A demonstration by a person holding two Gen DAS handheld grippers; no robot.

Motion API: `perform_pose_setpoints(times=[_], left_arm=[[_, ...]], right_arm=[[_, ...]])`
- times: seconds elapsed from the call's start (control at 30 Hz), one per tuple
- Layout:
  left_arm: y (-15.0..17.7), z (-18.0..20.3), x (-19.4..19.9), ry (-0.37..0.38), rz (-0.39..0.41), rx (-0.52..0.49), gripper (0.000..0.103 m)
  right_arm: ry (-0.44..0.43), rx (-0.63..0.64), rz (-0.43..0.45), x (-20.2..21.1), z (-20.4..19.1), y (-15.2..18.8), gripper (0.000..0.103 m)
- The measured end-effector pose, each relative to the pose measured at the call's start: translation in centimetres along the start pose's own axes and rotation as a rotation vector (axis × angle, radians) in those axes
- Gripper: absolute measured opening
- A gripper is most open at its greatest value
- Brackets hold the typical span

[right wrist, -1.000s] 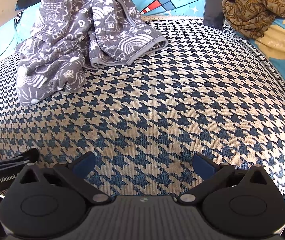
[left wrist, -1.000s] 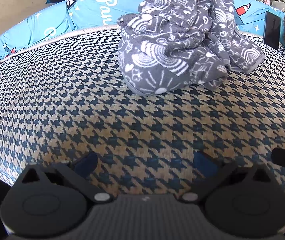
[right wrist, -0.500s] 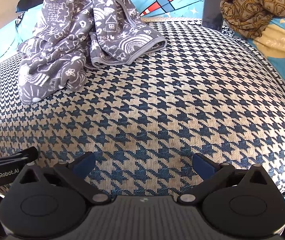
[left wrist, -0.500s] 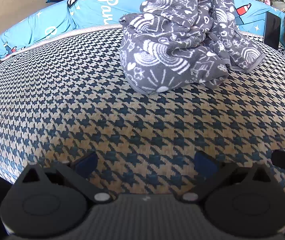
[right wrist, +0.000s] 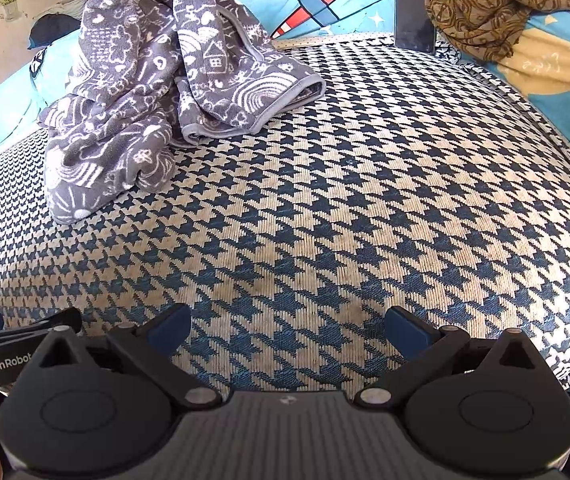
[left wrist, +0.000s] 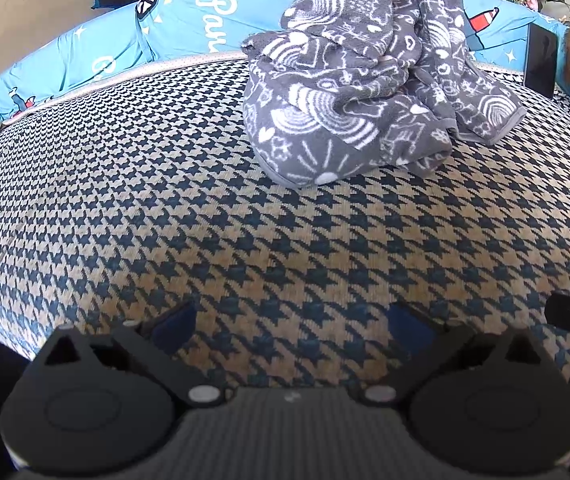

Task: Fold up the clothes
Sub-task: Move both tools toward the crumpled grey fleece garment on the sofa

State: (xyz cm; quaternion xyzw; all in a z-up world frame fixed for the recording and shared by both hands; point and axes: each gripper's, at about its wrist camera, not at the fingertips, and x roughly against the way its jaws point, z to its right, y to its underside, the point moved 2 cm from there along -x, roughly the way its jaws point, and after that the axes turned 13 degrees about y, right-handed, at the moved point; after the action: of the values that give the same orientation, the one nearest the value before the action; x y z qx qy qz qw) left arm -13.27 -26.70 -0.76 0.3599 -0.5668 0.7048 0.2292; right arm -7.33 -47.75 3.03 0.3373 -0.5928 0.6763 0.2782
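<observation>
Covering almost the whole of both views, the houndstooth bed cover (left wrist: 165,208) spreads flat and bare in front of the two tools, with a blue cartoon-print sheet (right wrist: 317,4) banked up behind it. The one task item, a grey fleece garment (left wrist: 349,92) printed with white doodles, sits in a crumpled heap at the far edge of the cover, partly propped against that sheet; in the right wrist view it lies to the far left (right wrist: 145,92). A brown patterned cloth (right wrist: 489,8) and a dark phone-like slab (right wrist: 415,14) stand well apart from it, off to the right.

The garment looks soft, thick and light: it should drape and sag when lifted rather than hold shape, and its fuzzy pile should give good friction, so slipping seems unlikely. Being bunched, several layers may come up together. The safest hold appears to be the bound hem (right wrist: 253,120) that sticks out flat at the right of the heap, where a single edge is exposed; the rounded lower lobe (left wrist: 305,160) offers only a thick fold.

The left gripper (left wrist: 291,324) hangs over bare cover, jaws spread wide and holding nothing. The right gripper (right wrist: 287,326) is likewise spread and empty, well short of the garment.
</observation>
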Motion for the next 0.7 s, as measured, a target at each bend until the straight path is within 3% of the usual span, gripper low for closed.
perform_pose_setpoints(times=[0.37, 0.7], left_arm=[[0.3, 0.4, 2.0, 0.029, 0.028, 0.007, 0.103], [0.3, 1.3, 2.5, 0.043, 0.035, 0.006, 0.103]], right_arm=[[-0.068, -0.061, -0.040, 1.1, 0.6, 0.9, 0.103], [-0.040, -0.028, -0.010, 2.3, -0.2, 0.8, 0.103]])
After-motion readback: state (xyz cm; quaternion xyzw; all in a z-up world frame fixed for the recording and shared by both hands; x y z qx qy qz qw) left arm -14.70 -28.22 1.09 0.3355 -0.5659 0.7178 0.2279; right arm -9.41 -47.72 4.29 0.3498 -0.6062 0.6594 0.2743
